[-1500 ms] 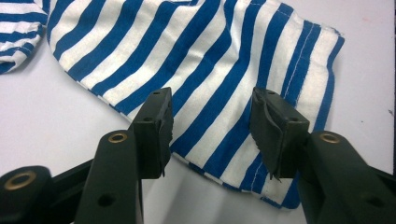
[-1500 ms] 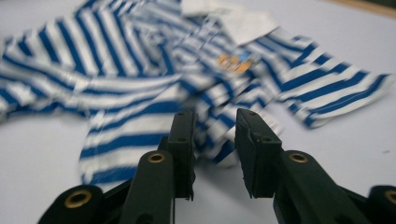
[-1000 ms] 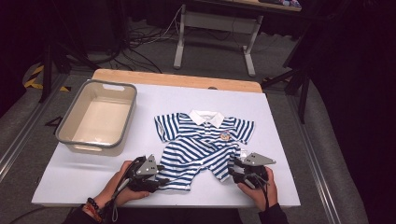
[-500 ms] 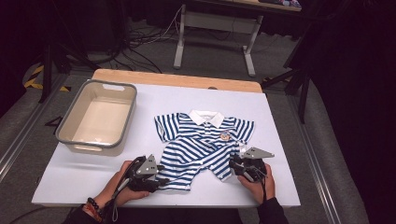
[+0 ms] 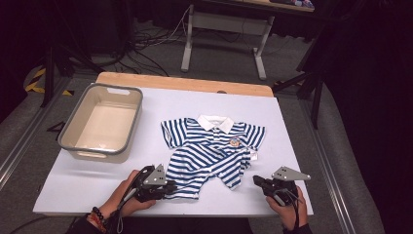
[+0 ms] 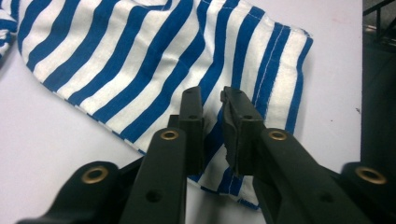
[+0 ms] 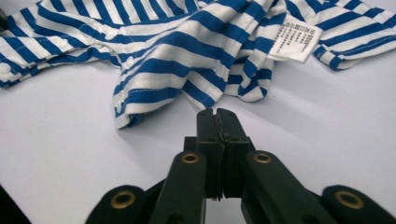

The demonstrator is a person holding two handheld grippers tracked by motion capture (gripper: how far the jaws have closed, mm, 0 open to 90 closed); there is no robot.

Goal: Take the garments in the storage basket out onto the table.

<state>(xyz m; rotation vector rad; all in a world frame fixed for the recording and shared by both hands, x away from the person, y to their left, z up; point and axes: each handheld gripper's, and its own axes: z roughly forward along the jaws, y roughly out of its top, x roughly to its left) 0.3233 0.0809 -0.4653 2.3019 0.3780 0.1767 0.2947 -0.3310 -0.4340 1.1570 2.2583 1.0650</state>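
**Striped shirt flat on bench, left jaws at hem, right jaws shut and clear**

Where the bench (image 5: 73, 187) meets its near edge, two hands seen, each with a gripper. Left gripper (image 5: 168, 186) low at the bottom hem of the striped shirt (image 5: 209, 156); jaws just narrowed to a slim gap, with a pinch of blue-and-white cloth (image 6: 212, 126) rising between them in the left gripper view. Firm pressure of the pads on the cloth: cannot tell. Right gripper (image 5: 256, 181) on bare white surface, just off the shirt's lower right corner, not touching it; jaws just closed, pressed fully together (image 7: 217, 114), nothing held.

Further in, shirt spread face up near mid-bench, lower part rumpled and folded over itself, hem corner nearest the right jaws turned up. White care label (image 7: 295, 44) exposed at the side seam, lying on the fabric. White collar (image 5: 215, 123) at the far end of the garment, small badge (image 5: 234, 143) on the chest.

To the left and well apart from the shirt, grey tub (image 5: 73, 146) standing upright. Beyond it, wooden strip (image 5: 185, 84) along the far edge.
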